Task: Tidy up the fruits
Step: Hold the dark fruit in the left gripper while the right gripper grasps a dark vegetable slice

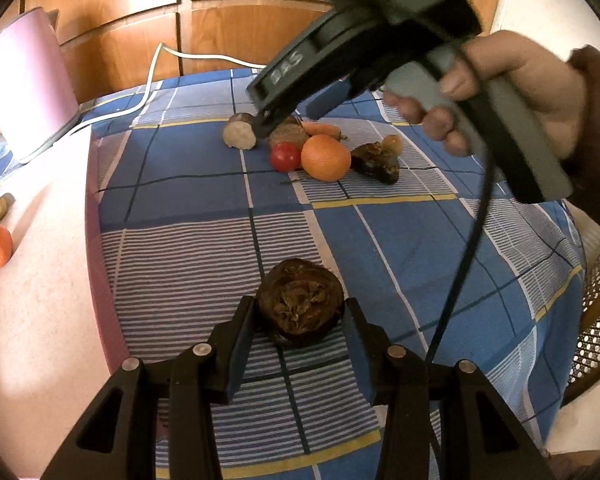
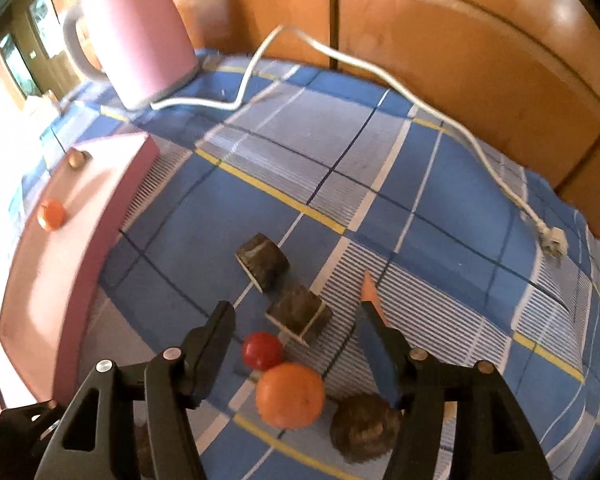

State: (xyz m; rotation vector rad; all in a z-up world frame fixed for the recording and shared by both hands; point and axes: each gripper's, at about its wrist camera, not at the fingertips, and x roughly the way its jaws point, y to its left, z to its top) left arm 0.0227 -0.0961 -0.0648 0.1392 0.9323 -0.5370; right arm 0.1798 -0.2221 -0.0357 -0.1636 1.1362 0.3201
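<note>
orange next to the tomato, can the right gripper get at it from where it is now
Probably yes: the right gripper is open above the orange, nothing covering it, though the tomato sits tight beside it.

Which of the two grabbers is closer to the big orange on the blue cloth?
Right. The right gripper hangs open just above the orange and the tomato. The left gripper is well back across the cloth, its fingers either side of a dark brown chunk.

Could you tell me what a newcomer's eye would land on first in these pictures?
Probably the left claw, gripping a dark, rough root piece low over the blue checked cloth. Next, the bright orange and red tomato between the right claw's open jaws, and the pink kettle behind.
</note>
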